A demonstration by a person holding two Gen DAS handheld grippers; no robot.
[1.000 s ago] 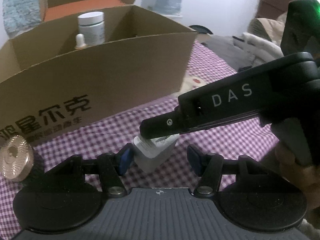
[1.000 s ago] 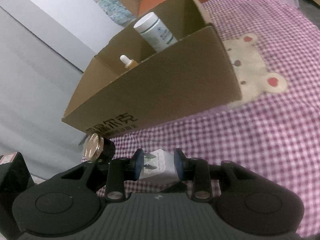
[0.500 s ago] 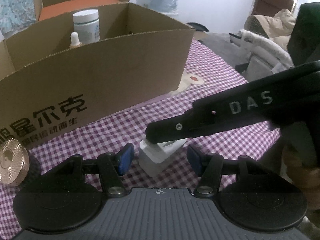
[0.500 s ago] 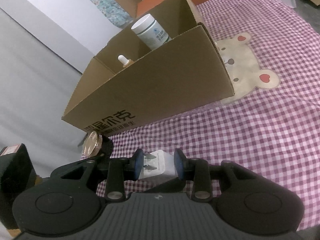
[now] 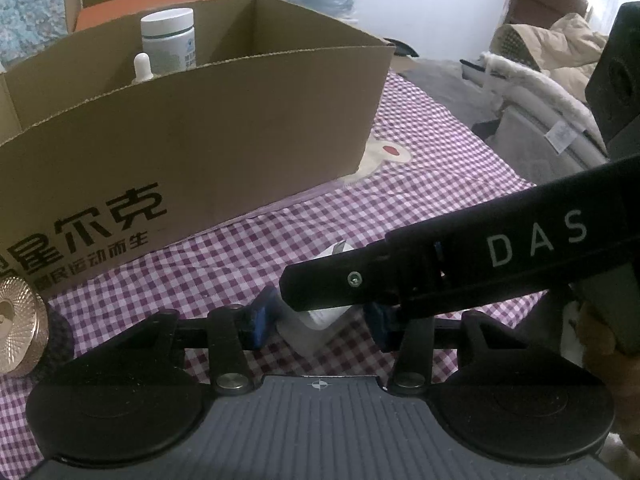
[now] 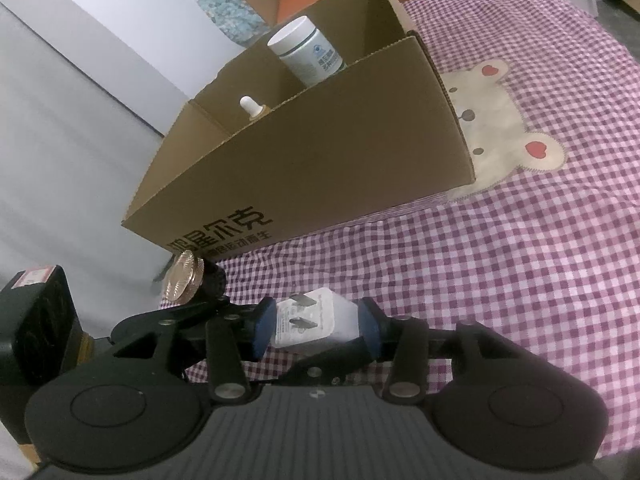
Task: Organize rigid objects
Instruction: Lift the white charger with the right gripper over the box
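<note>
A white plug charger (image 5: 316, 326) (image 6: 320, 316) with two metal prongs sits low over the purple checked cloth, between both pairs of jaws. My left gripper (image 5: 319, 318) is closing around it: the left pad touches its side, and a strip of cloth shows at the right pad. My right gripper (image 6: 316, 328) is opening, its blue pads just off the charger's sides. One right finger (image 5: 360, 280) crosses over the charger in the left wrist view. Behind stands an open cardboard box (image 5: 200, 152) (image 6: 320, 160) holding a white jar (image 5: 168, 40) (image 6: 308, 56) and a dropper bottle (image 5: 143, 66) (image 6: 252, 108).
A black item with a gold ribbed cap (image 5: 16, 320) (image 6: 184, 276) lies at the box's near left corner. An orange box (image 5: 152, 0) stands behind the cardboard one. Checked cloth with a bear patch (image 6: 500, 128) spreads to the right. Clothes (image 5: 540, 60) lie beyond the bed's edge.
The left jaws have narrowed around the charger. The right jaws, shut on it before, have widened and let go. Both hands have hardly moved.
</note>
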